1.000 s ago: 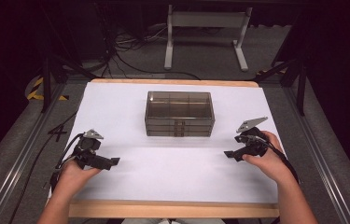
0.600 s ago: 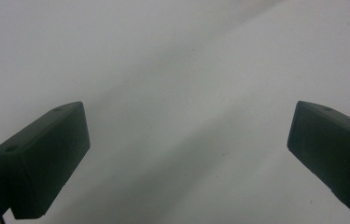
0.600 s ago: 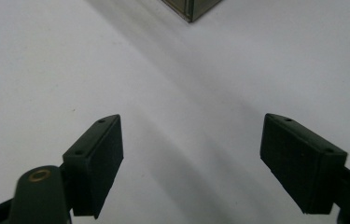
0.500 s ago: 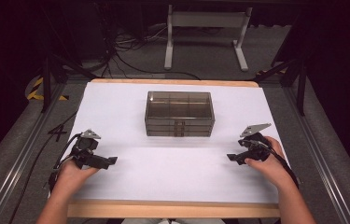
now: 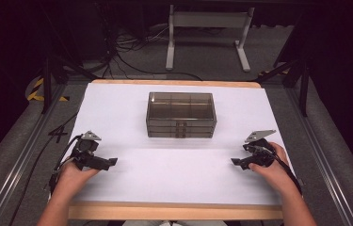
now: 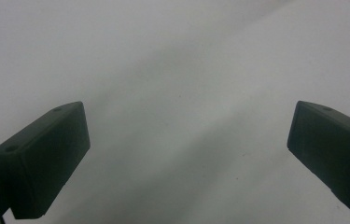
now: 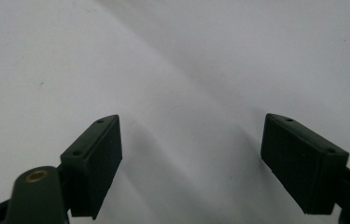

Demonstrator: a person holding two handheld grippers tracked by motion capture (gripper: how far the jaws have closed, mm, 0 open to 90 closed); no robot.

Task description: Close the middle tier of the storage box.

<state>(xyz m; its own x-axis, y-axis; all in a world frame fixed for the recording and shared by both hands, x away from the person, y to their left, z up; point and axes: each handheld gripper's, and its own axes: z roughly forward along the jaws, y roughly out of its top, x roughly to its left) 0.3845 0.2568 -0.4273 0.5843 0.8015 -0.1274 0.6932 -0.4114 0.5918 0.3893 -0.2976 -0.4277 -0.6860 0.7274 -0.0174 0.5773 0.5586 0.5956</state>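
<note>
Two tongs, both parked low at the near corners of the table (image 5: pixel 117 99), which looks like a ready pose to me. Left tongs (image 5: pixel 112 162) sit at the near left, jaws spread wide with nothing between them; the left gripper view has just white table (image 6: pixel 177 93) between the pads, so they're pointed down at bare surface. Mid-table, a bit toward the far side, sits the box (image 5: pixel 181 114), a smoky see-through thing with stacked drawers facing the person, well apart from both hands. Guessing it's centred so either hand can get at the drawers. Right tongs (image 5: pixel 236 163) at the near right mirror the left: jaws wide, empty, aimed inward over plain table (image 7: pixel 186 70)
</note>
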